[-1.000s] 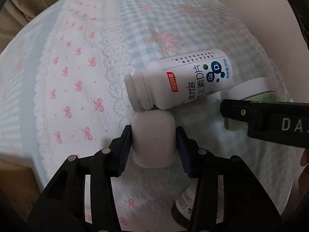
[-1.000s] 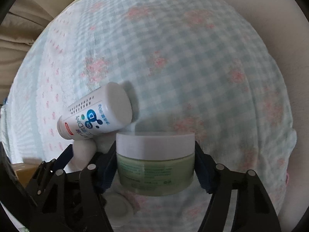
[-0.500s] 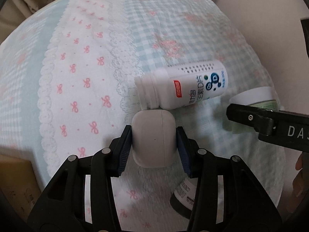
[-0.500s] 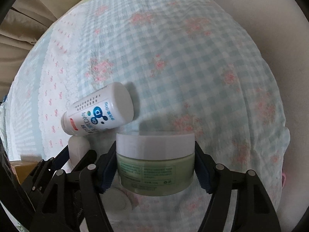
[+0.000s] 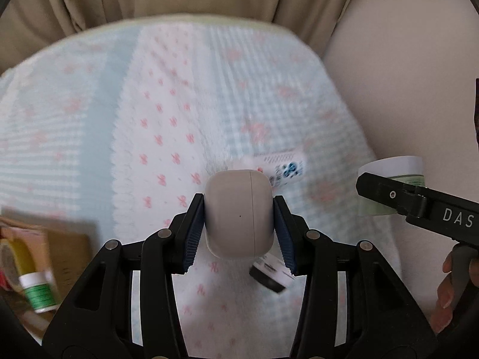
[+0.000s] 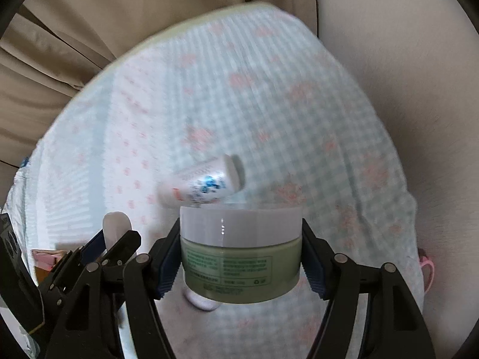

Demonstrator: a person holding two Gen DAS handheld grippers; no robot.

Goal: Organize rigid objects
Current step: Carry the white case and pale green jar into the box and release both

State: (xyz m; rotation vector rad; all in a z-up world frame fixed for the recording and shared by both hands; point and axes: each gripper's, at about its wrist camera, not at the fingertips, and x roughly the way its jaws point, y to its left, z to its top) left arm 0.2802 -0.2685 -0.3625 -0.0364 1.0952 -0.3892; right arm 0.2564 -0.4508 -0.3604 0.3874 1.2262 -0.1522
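Earbud case (image 5: 239, 212) clamped in left jaws, green jar (image 6: 241, 257) in right

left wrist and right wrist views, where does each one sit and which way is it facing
Left wrist: on the left tool, looking steeply down at the patterned bedcover; its fingers clamp a white case, and a hand shows at right.
Right wrist: on the right tool, also facing down at the cover; its fingers clamp a green jar.
Shared: the lying white bottle, the jar, the case and each other's tool.
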